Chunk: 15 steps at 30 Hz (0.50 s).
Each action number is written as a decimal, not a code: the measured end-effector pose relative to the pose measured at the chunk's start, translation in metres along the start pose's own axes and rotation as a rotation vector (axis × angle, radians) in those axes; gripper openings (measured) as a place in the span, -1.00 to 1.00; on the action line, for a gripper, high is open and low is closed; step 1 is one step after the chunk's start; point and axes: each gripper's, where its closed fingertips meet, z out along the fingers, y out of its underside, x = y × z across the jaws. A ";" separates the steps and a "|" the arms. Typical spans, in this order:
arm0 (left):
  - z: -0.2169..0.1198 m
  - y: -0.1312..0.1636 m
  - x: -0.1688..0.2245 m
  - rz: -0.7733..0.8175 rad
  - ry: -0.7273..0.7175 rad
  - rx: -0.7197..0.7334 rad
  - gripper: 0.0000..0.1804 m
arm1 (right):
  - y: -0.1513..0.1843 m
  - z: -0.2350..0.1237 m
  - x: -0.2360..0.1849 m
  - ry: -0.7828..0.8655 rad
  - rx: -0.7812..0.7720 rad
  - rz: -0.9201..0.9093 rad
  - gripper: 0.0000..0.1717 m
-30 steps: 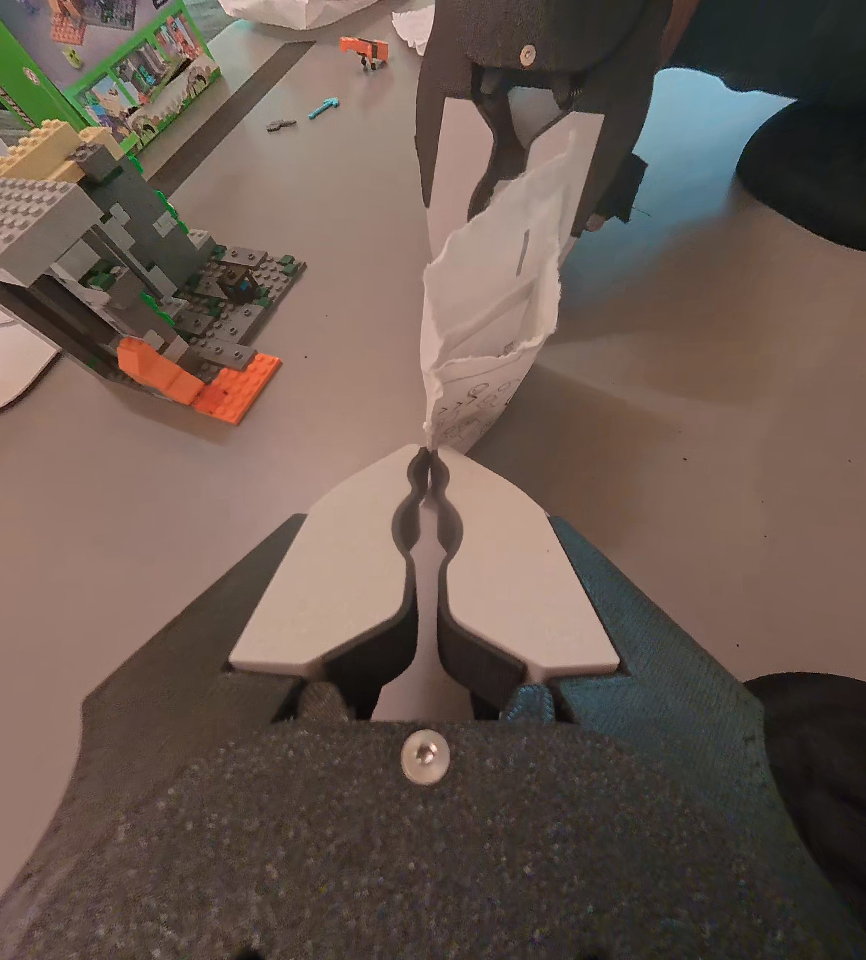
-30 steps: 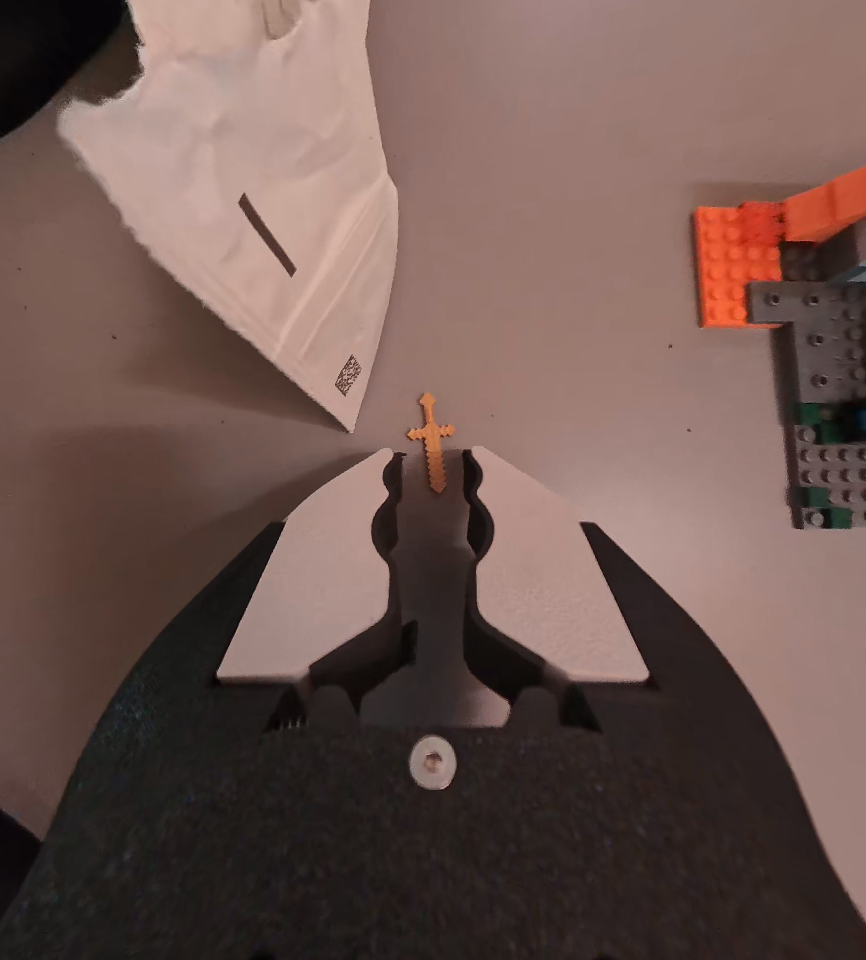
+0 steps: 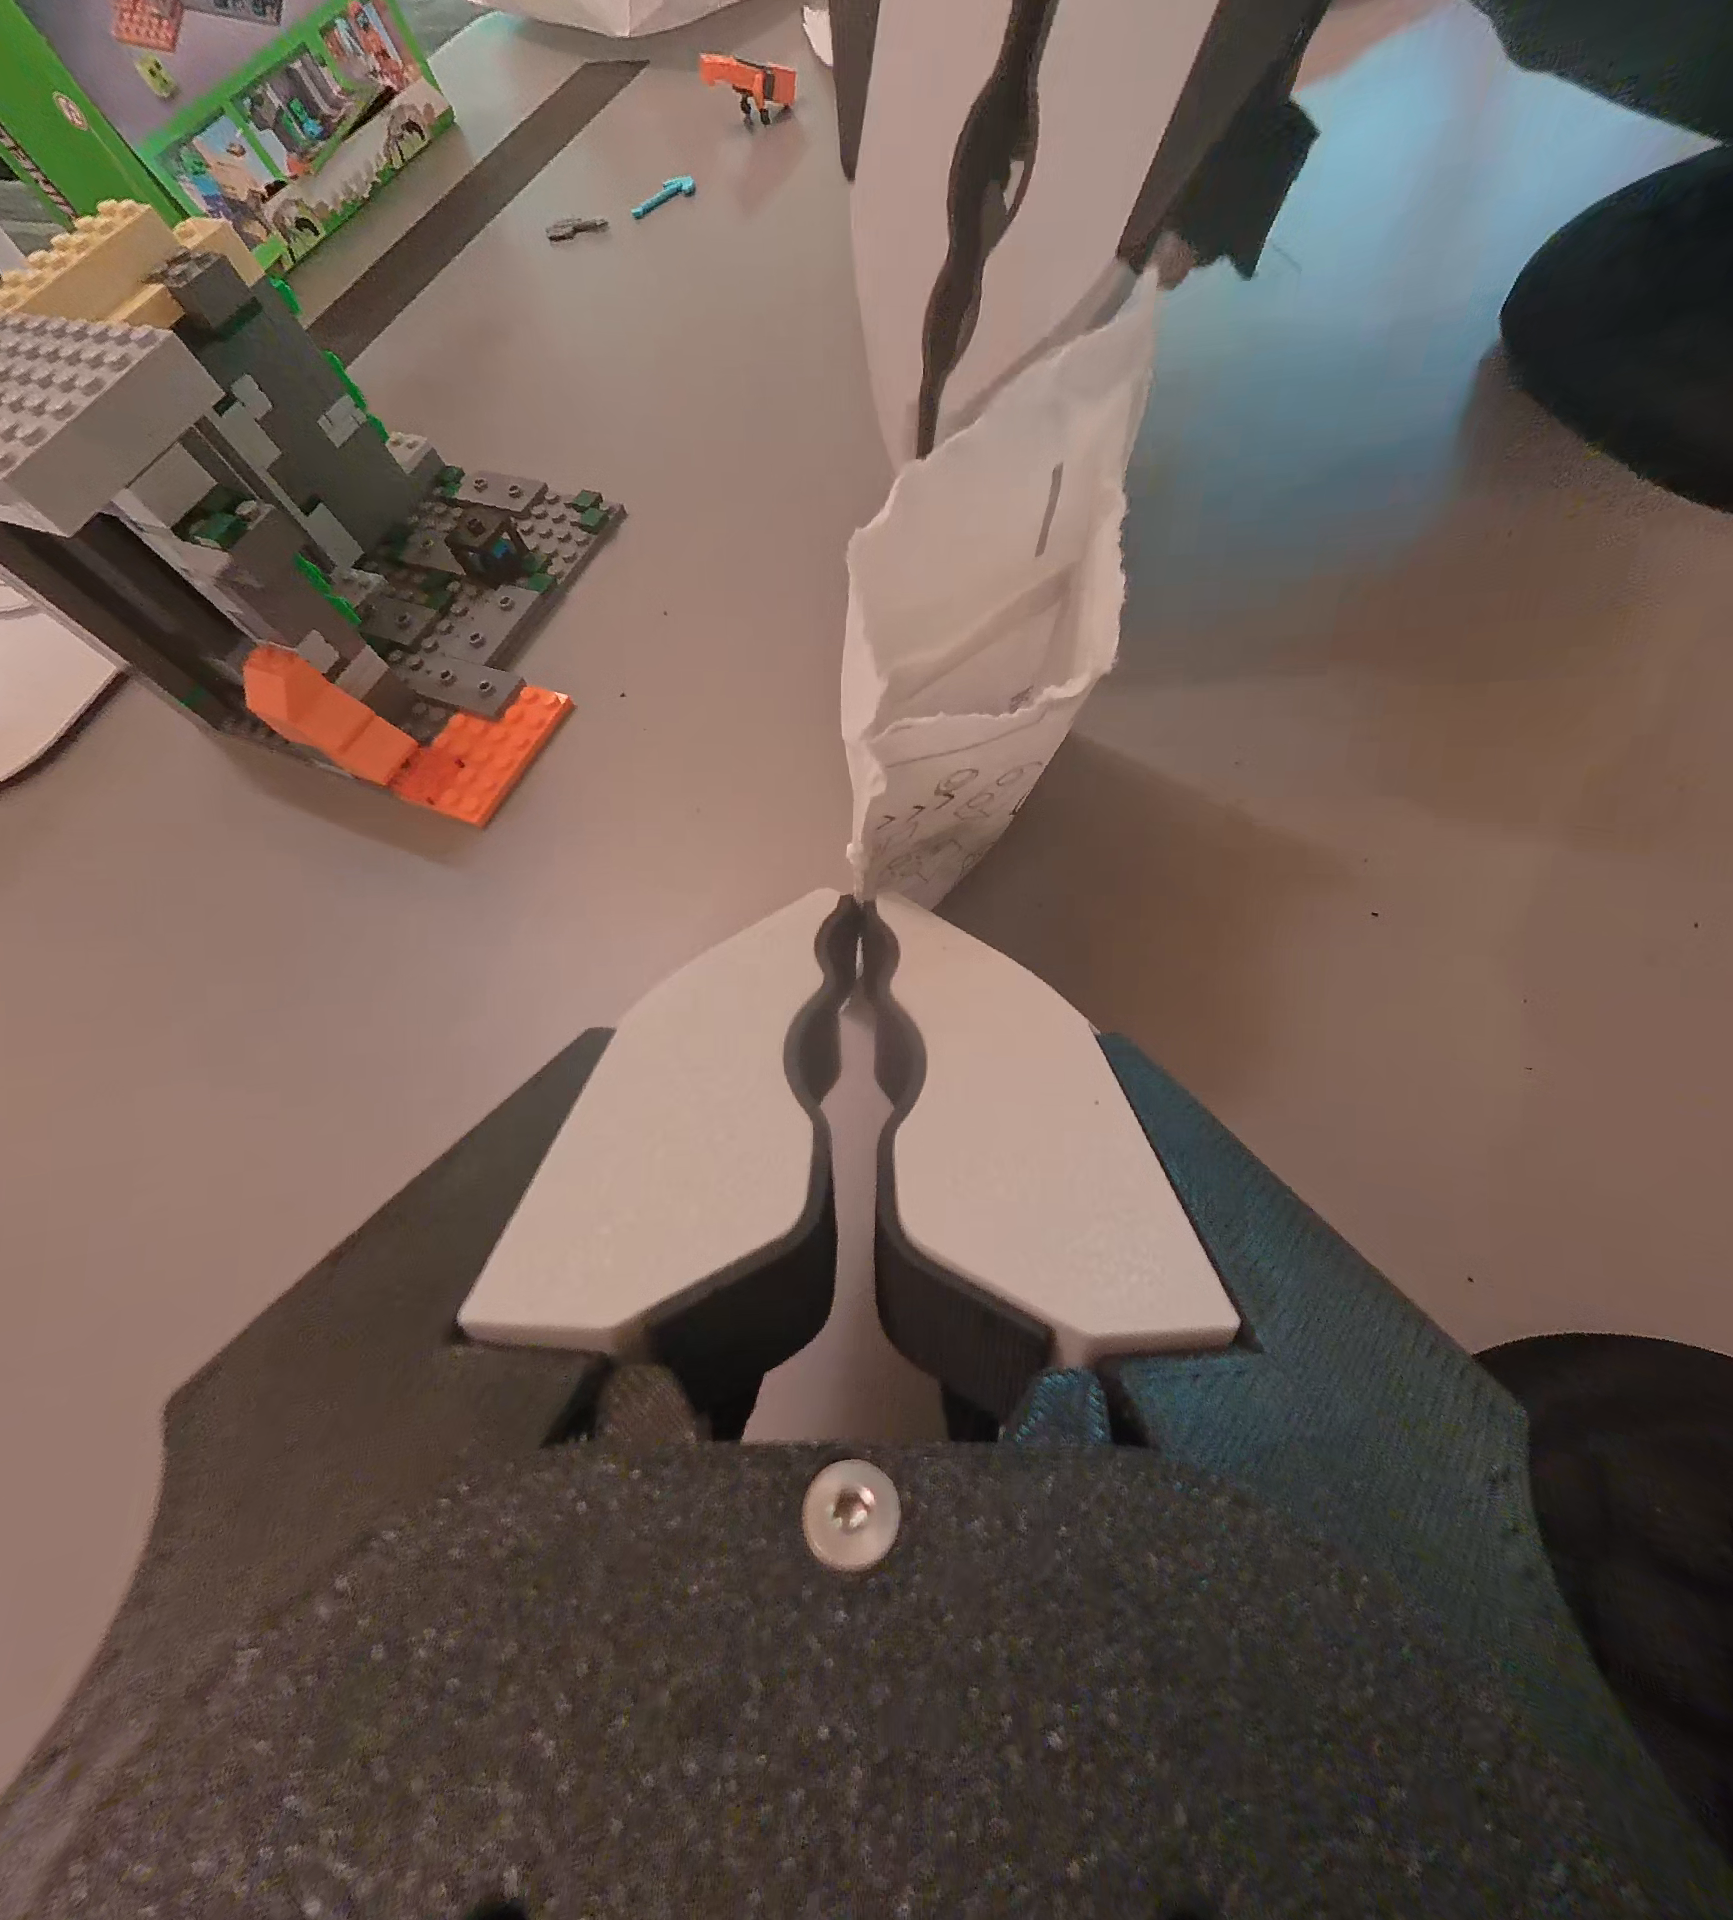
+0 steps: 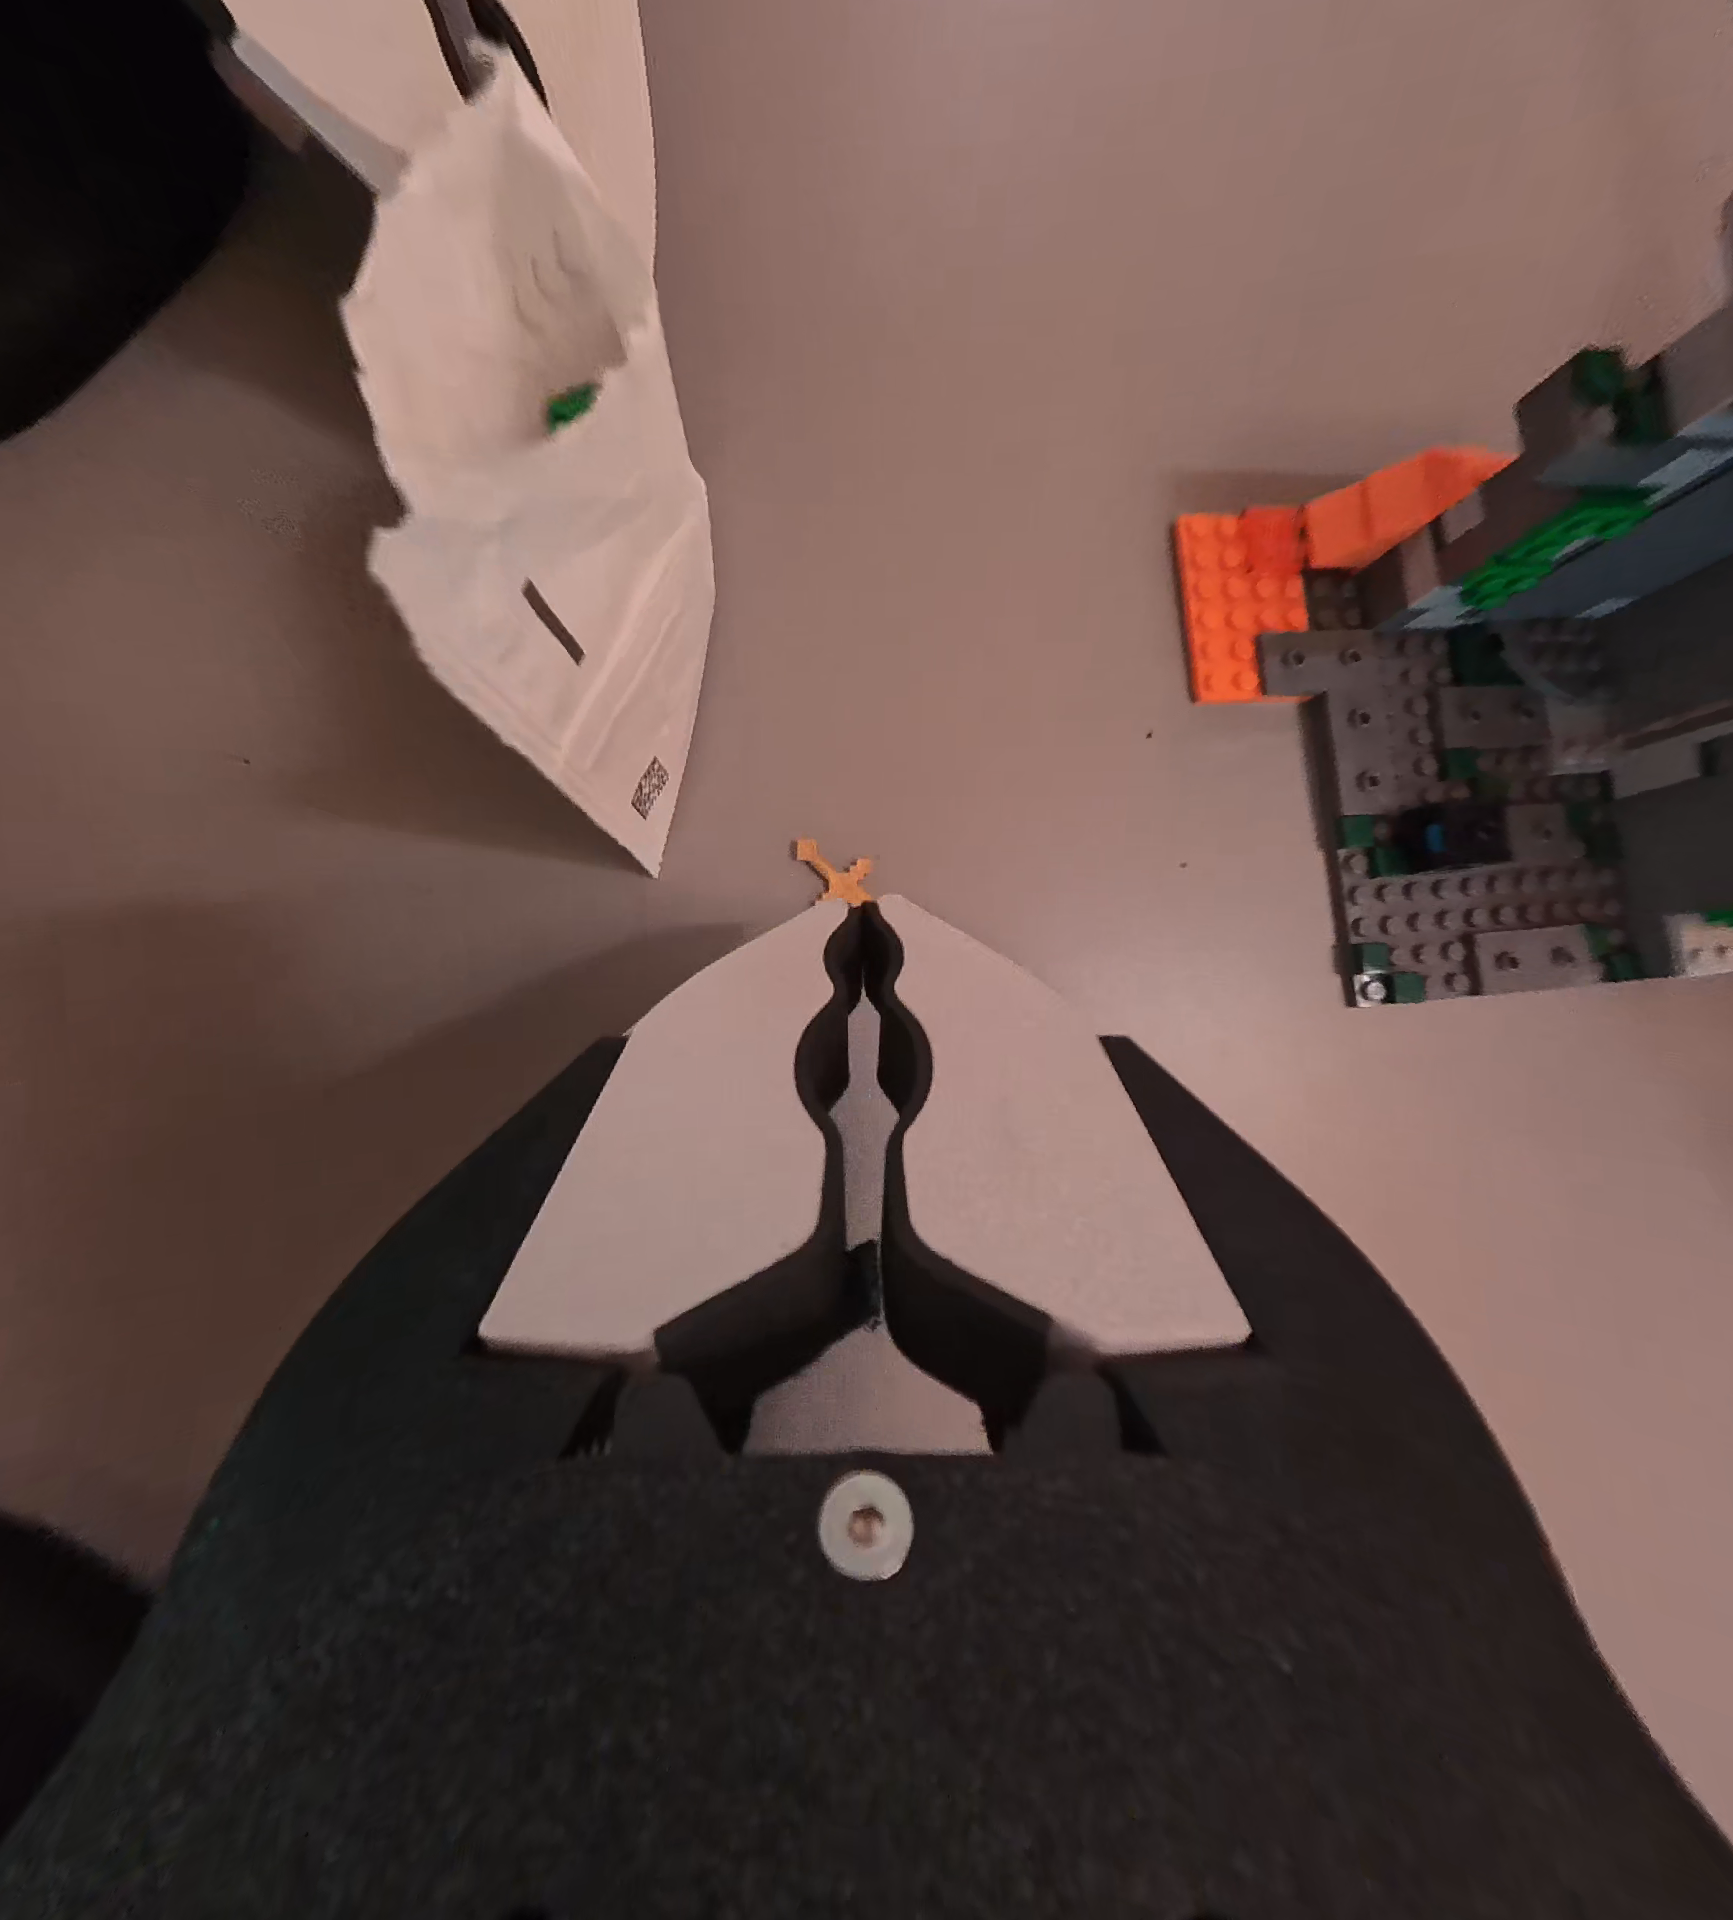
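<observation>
We see our left tongs [image 3: 859, 914] clamped on the white paper bag's [image 3: 987, 613] corner. Our right tongs [image 4: 860, 909] pinch a small orange toy sword [image 4: 834, 876] beside that bag, over the tabletop [image 4: 945, 416].

Left gripper [image 3: 857, 914] jaws pinched tight; right gripper [image 4: 857, 909] jaws likewise pressed together, angled downward.

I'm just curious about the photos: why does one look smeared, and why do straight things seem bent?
Right wrist view: motion blur smears the brick model and paper bag. Left wrist view: sharp, though the wide lens bows the table outward; warm, dim light casts soft shadows in both.
</observation>
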 end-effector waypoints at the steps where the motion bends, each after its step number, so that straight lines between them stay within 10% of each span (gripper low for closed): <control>1: 0.000 0.000 0.000 0.000 0.000 0.000 -1.00 | -0.002 -0.003 0.000 0.008 0.008 -0.002 -1.00; 15: 0.000 0.001 0.001 -0.003 -0.005 -0.012 -1.00 | 0.014 0.012 0.001 0.035 -0.073 0.318 -0.58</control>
